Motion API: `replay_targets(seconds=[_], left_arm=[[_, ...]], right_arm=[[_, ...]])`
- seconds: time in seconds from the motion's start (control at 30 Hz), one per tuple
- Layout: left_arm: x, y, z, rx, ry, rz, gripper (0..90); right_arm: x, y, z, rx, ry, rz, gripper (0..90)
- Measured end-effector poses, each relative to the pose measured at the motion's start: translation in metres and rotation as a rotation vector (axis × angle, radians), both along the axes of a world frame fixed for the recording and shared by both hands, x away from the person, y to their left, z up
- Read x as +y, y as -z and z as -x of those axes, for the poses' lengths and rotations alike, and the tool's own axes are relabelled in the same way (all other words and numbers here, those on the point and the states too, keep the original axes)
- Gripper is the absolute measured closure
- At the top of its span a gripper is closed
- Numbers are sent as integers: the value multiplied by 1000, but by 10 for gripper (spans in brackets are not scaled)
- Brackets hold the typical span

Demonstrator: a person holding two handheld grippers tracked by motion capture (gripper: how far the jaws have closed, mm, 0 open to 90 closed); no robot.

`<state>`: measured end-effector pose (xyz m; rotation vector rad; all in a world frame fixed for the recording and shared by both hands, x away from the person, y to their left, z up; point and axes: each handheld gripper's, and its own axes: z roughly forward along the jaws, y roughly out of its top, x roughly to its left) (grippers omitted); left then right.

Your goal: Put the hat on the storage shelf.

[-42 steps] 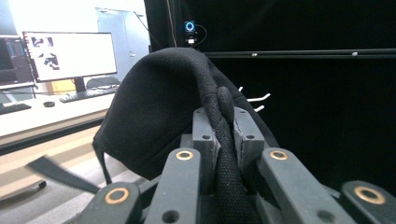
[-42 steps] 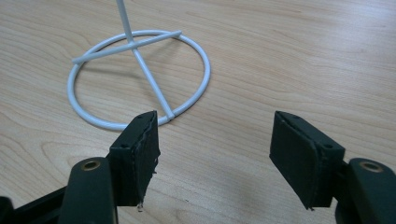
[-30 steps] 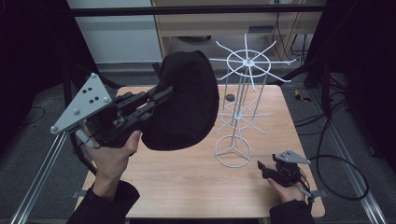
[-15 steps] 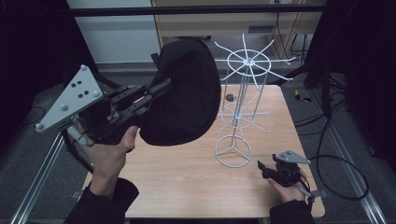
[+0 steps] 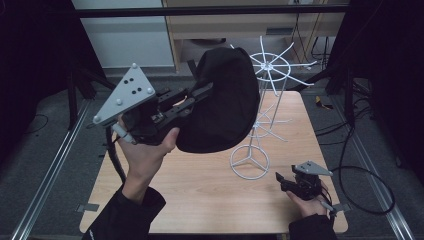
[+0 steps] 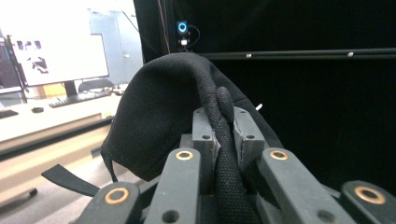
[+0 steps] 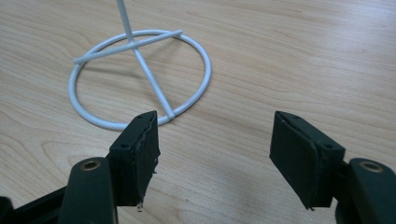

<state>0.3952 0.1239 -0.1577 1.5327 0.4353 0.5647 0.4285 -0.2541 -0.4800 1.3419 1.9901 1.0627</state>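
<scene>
A black cap [image 5: 223, 107] hangs in the air above the table's left half, held by its edge in my left gripper [image 5: 204, 92], which is shut on it. In the left gripper view the cap's thick black seam [image 6: 223, 140] runs between the two jaws. A white wire rack [image 5: 267, 100] with radiating arms on top stands on the table just right of the cap; its ring base [image 7: 140, 79] lies ahead of my right gripper [image 7: 215, 154]. My right gripper [image 5: 282, 180] rests low near the table's front right corner, open and with nothing between its jaws.
The wooden table [image 5: 200, 200] has bare surface in front of the rack. A small yellow-and-black object [image 5: 323, 104] lies on the floor past the table's right edge. Cables [image 5: 360, 170] loop on the floor at the right. Metal rails run along both sides.
My left gripper has carried the cap to the right and slightly up, bringing it closer to the rack's top. The right gripper has stayed in place.
</scene>
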Motion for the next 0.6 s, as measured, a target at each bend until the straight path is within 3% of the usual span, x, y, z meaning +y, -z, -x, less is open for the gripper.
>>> replay_targets(seconds=[0.3,0.6], left_arm=[[1,31,-15,69,-13,-33,807],[5,71,-32,156,-42,-84,794]], right_arm=[[1,0,0,2,1,2,328],[1,1,0,3,-3,7,328]])
